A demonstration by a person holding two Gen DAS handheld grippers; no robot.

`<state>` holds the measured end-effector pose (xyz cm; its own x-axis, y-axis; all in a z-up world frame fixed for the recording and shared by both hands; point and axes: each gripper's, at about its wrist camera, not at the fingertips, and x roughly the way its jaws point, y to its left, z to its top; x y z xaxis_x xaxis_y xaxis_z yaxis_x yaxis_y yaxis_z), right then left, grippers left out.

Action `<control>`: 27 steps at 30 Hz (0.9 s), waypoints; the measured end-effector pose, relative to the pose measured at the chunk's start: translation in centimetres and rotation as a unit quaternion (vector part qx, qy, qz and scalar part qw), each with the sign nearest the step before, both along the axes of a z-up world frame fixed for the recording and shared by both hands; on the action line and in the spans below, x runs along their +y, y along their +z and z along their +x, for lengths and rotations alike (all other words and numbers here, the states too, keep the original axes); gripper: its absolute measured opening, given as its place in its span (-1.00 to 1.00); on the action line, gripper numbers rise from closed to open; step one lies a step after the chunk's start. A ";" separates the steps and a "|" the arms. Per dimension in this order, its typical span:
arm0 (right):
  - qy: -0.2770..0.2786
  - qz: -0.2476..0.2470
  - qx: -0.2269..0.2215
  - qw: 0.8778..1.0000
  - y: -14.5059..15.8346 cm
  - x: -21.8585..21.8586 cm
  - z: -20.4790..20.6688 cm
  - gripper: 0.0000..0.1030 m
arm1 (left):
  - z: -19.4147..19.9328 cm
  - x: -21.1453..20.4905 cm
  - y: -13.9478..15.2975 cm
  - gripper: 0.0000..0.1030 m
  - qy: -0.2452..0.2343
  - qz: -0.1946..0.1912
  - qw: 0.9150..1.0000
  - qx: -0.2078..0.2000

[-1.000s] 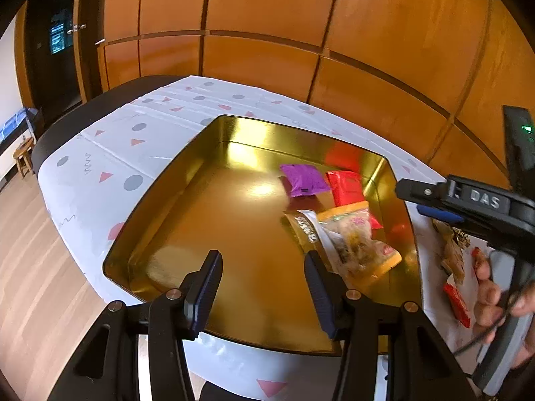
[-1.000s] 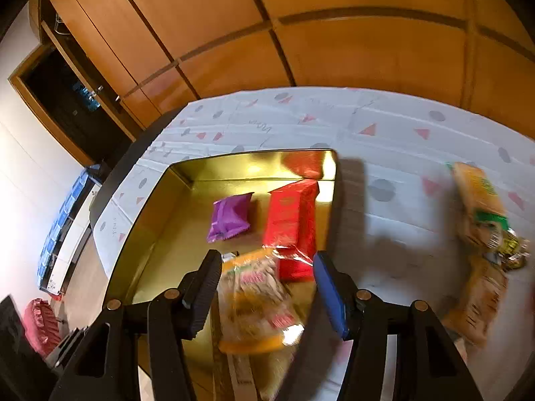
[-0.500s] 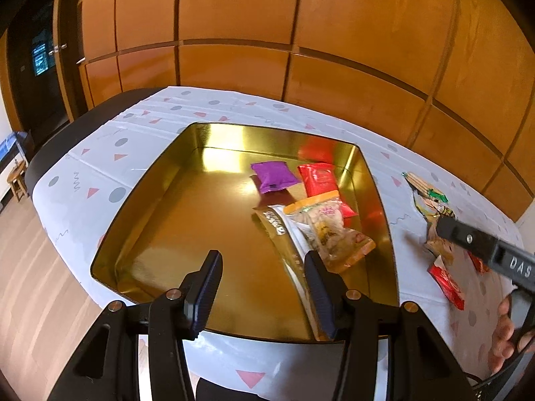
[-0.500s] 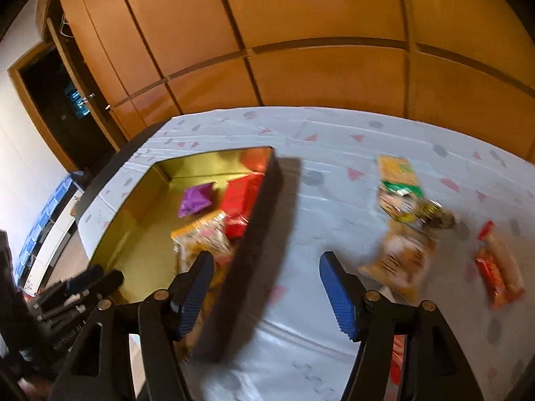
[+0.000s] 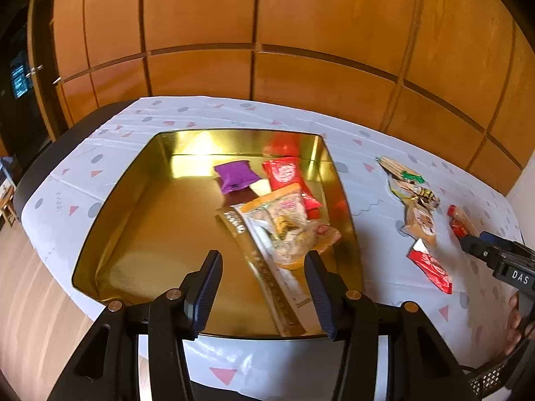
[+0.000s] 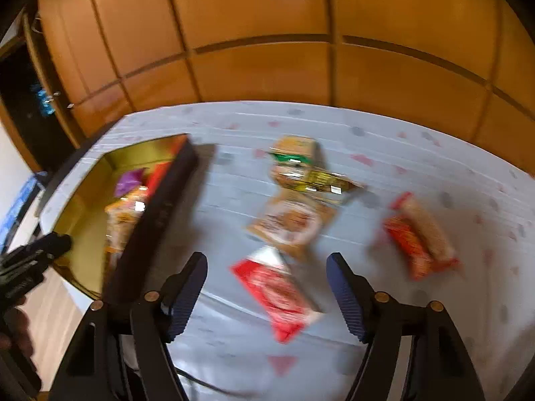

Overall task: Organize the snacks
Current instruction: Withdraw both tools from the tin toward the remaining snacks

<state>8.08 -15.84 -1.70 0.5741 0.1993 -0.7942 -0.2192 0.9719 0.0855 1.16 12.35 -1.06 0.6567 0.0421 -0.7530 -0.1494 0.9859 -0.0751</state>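
With my right gripper (image 6: 265, 292) fingers spread and empty, I judge I should lower squarely over the red packet (image 6: 279, 295) lying between them on the tabletop (image 6: 384, 140), pinching its middle.

right gripper (image 6: 265, 292): swung off the gold tray (image 6: 87, 207) | now over the red packet (image 6: 279, 295) on the counter (image 6: 384, 300) (view blurred) | left gripper (image 5: 262, 289): view turned rightward, showing loose snacks
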 end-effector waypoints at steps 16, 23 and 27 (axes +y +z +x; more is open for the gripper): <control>-0.080 -0.070 0.004 0.994 1.2 -10.4 0.8 0.47 | 2.1 -6.4 1.7 0.00 -0.124 -0.005 0.992 0.001; -0.040 -0.108 0.009 0.993 2.1 -12.4 0.4 0.55 | 4.6 -11.2 0.2 0.00 -0.200 -0.046 0.977 0.064; -0.067 -0.093 0.001 0.993 2.5 -15.2 1.1 0.57 | 6.6 -14.2 -1.7 0.00 -0.227 -0.081 0.964 0.116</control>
